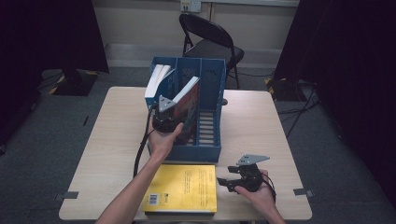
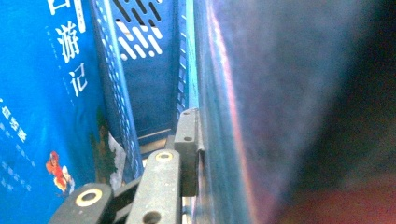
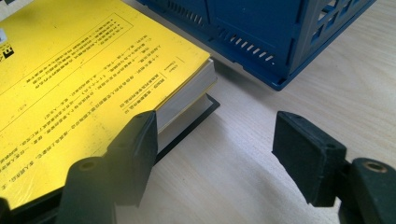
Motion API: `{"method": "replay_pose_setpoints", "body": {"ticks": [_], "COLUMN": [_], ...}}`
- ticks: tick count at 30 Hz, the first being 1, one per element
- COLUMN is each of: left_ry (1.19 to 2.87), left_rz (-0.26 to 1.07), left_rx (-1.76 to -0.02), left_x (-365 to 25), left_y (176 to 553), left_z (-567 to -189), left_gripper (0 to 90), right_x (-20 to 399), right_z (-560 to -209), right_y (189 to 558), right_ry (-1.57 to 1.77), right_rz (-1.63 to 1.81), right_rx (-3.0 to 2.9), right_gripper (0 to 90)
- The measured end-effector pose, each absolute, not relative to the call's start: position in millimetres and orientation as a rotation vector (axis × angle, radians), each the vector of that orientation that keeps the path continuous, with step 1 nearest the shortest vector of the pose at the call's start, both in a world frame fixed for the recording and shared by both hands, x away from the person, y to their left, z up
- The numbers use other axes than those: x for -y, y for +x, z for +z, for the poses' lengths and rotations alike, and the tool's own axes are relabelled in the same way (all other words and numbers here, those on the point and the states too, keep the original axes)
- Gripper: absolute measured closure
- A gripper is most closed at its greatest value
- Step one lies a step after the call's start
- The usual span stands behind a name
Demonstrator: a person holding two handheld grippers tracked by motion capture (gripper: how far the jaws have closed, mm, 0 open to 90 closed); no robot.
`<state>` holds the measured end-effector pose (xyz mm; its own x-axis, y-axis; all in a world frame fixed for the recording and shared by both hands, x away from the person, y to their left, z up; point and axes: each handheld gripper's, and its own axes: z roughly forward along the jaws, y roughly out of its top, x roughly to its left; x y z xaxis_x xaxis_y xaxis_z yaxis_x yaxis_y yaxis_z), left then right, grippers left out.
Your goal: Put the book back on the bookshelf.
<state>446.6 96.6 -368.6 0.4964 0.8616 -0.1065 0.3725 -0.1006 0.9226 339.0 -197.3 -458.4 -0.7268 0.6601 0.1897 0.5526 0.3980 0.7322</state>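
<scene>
The left claw (image 1: 169, 111) is in the middle bay of the blue file rack (image 1: 212, 140), with a slanted book (image 1: 189, 109) in its grip: in the left gripper view one pad lies flat against the book's cover. The book sits in that bay, at about twelve o'clock from the person's hand (image 1: 163, 140), leaning with its top edge toward one o'clock. A white-edged book (image 1: 155, 83) already stands in the bay at ten o'clock.

To finish this step well, I judge the book should be tipped upright until its lower edge rests squarely on the slatted floor of the bay, and let go only once the divider takes its weight. Release too soon and it could slump across the bay. Drawing the claw straight back toward six o'clock should avoid snagging the cover.

The right claw (image 1: 224, 183) rests released on the bench (image 1: 261, 126), at three o'clock from the yellow book (image 1: 182, 189), which tops a flat stack; its left pad is just beside the stack's edge.
</scene>
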Motion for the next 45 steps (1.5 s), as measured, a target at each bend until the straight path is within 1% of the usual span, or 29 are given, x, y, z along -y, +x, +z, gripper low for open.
{"method": "replay_pose_setpoints", "body": {"ticks": [5, 9, 12, 19, 28, 31, 32, 37, 40, 42, 44, 45], "left_ry": [1.698, 1.734, 1.738, 1.741, 1.751, 1.787, 1.795, 1.79, 1.805, 1.803, 1.818, 1.818], "left_rz": [0.566, 0.595, 0.59, 0.519, 0.48, 0.501, 0.525, 0.527, 0.511, 0.488, 0.435, 0.435], "left_rx": [-1.068, -1.044, -1.051, -1.045, -1.031, -0.99, -0.979, -0.979, -0.973, -0.982, -1.009, -1.009], "left_x": [-100, -102, -103, -105, -110, -111, -112, -113, -114, -116, -119, -119], "left_y": [444, 441, 441, 440, 439, 438, 437, 437, 436, 436, 438, 438], "left_z": [-368, -364, -363, -361, -358, -358, -358, -358, -356, -355, -348, -348], "left_gripper": [69.8, 64.7, 62.5, 56.7, 55.7, 56.7, 58.5, 57.4, 55.0, 53.5, 52.4, 51.4], "right_x": [197, 198, 198, 197, 197, 197, 197, 195, 195, 195, 195, 195], "right_z": [-459, -458, -458, -459, -459, -459, -460, -460, -460, -460, -460, -460], "right_y": [339, 339, 339, 339, 339, 340, 340, 340, 340, 340, 340, 340], "right_ry": [1.101, 1.102, 1.105, 1.105, 1.101, 1.104, 1.106, 1.102, 1.1, 1.103, 1.103, 1.103], "right_rz": [1.238, 1.238, 1.238, 1.235, 1.232, 1.231, 1.228, 1.226, 1.226, 1.227, 1.228, 1.228], "right_rx": [-2.516, -2.514, -2.513, -2.516, -2.521, -2.52, -2.52, -2.524, -2.526, -2.525, -2.525, -2.525], "right_gripper": [30.5, 30.4, 30.4, 30.4, 30.4, 30.4, 30.5, 30.5, 30.5, 30.4, 30.4, 30.4]}}
